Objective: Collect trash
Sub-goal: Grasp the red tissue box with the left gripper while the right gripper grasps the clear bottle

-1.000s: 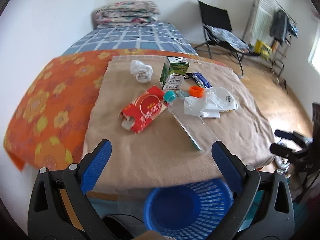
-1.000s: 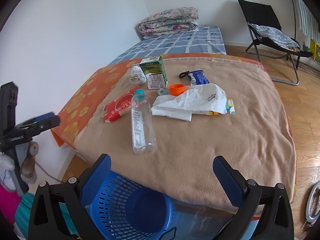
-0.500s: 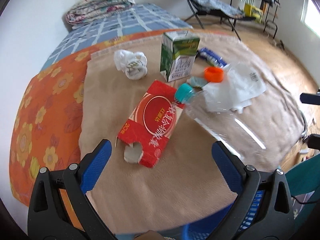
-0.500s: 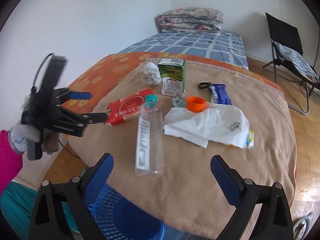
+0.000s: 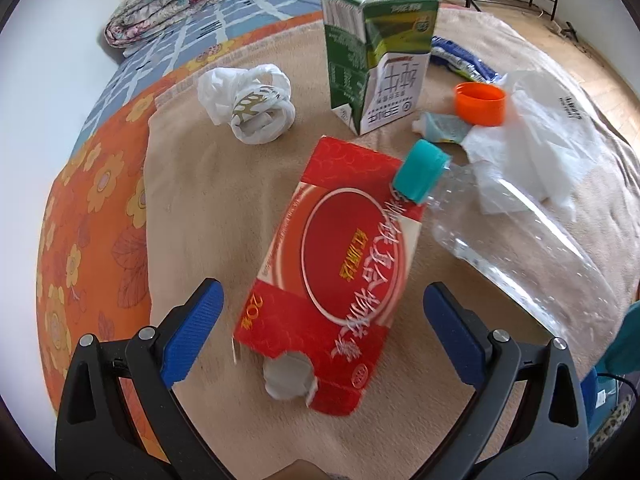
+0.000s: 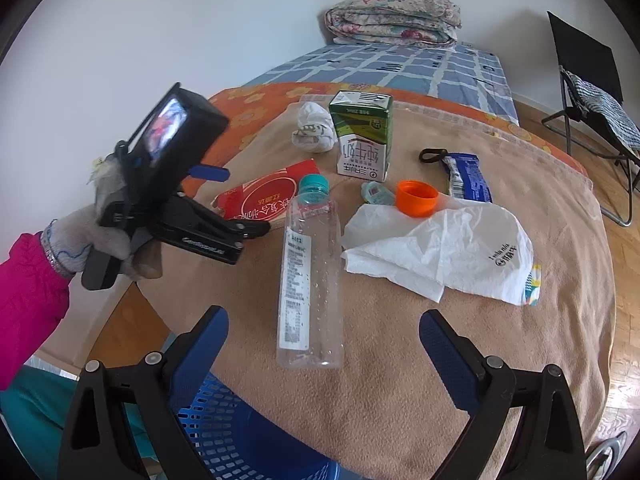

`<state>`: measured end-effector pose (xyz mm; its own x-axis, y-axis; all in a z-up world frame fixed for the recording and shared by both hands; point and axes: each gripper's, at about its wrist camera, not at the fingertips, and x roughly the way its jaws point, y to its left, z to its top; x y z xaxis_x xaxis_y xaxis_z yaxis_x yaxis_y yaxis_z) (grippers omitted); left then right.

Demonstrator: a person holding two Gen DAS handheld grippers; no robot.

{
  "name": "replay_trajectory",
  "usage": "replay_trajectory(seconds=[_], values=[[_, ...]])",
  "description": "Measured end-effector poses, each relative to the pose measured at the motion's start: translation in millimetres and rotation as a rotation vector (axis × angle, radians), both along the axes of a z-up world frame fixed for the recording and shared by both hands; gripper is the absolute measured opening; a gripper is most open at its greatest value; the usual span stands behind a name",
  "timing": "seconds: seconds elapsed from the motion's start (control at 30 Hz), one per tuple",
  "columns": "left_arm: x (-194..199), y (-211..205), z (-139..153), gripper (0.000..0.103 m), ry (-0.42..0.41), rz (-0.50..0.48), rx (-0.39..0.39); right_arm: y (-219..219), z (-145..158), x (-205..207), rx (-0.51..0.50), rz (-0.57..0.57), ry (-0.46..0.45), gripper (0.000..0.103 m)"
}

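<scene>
On the tan blanket [image 5: 224, 208] lies a flat red box [image 5: 340, 272]. My left gripper [image 5: 322, 320] is open, with the box's near end between its blue pads. In the right wrist view the same left gripper [image 6: 236, 200] reaches over the red box [image 6: 268, 200]. A clear bottle [image 6: 312, 276] with a teal cap lies just ahead of my open, empty right gripper [image 6: 324, 340]. A blue basket [image 6: 240, 440] sits below the bed edge under the right gripper. The green carton [image 5: 376, 52], orange cap [image 5: 480, 102], crumpled white bag [image 5: 250, 108] and flat white bag [image 6: 440, 252] lie further back.
A blue wrapper [image 6: 466, 178] and a small teal item [image 6: 376, 194] lie near the orange cap. A gloved hand [image 6: 88, 240] in a pink sleeve holds the left gripper. A folded quilt [image 6: 392, 20] is at the bed's head, a black chair [image 6: 592, 92] at the right.
My left gripper has moved forward and down from above the basket to the red box, which now lies between its fingers. The right gripper has come a little closer to the bottle.
</scene>
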<state>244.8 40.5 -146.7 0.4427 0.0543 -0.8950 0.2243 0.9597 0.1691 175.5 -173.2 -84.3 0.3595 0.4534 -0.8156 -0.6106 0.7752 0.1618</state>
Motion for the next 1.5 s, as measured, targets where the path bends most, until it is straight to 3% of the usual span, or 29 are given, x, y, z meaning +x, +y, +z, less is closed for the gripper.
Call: replay_trajectory(seconds=[0.2, 0.33, 0.57, 0.73, 0.87, 0.93, 1.0, 1.17, 1.33, 1.5], values=[[18, 10, -4, 0.102, 0.003, 0.039, -0.048, 11, -7, 10, -0.012, 0.009, 0.012, 0.096], [24, 12, -6, 0.09, 0.015, 0.046, -0.102, 19, -18, 20, -0.034, 0.009, 0.042, 0.092], [19, 15, -3, 0.086, 0.001, 0.061, -0.119, 34, -37, 38, -0.035, 0.009, 0.128, 0.087], [11, 34, 7, 0.057, -0.001, 0.111, -0.16, 46, -49, 47, -0.043, 0.014, 0.175, 0.084], [9, 42, 9, 0.06, -0.003, 0.119, -0.179, 58, -58, 52, -0.079, 0.013, 0.173, 0.084], [8, 38, 8, 0.079, -0.002, 0.107, -0.166, 63, -61, 54, -0.086, 0.01, 0.175, 0.084], [11, 31, 7, 0.085, -0.006, 0.079, -0.16, 65, -63, 53, -0.09, 0.009, 0.177, 0.083], [19, 17, -2, 0.087, -0.001, 0.056, -0.127, 69, -70, 54, -0.097, 0.002, 0.211, 0.073], [29, 11, -5, 0.087, 0.006, 0.051, -0.141, 69, -71, 61, -0.089, -0.015, 0.229, 0.073], [23, 4, -13, 0.087, 0.035, 0.014, -0.09, 63, -73, 65, -0.075, -0.032, 0.267, 0.057]])
